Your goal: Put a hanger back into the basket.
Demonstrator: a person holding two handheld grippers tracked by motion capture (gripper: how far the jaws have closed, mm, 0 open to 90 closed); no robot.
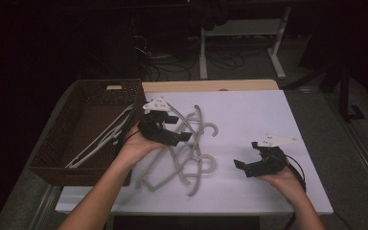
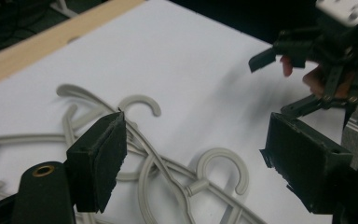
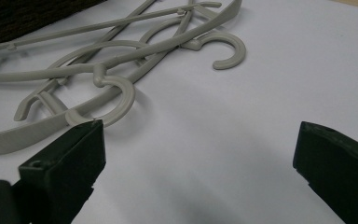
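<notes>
- My right gripper (image 1: 244, 164) hovers low over the bare white table (image 1: 249, 120), jaws wide apart, nothing between them.
- My left gripper (image 1: 184, 127) hangs over the tangled grey hangers (image 1: 187, 155), jaws apart, empty.
- Beyond them, more hangers lie in the brown wicker basket (image 1: 62, 143).

No text, label or number can be read anywhere (the pictures are dim).
</notes>
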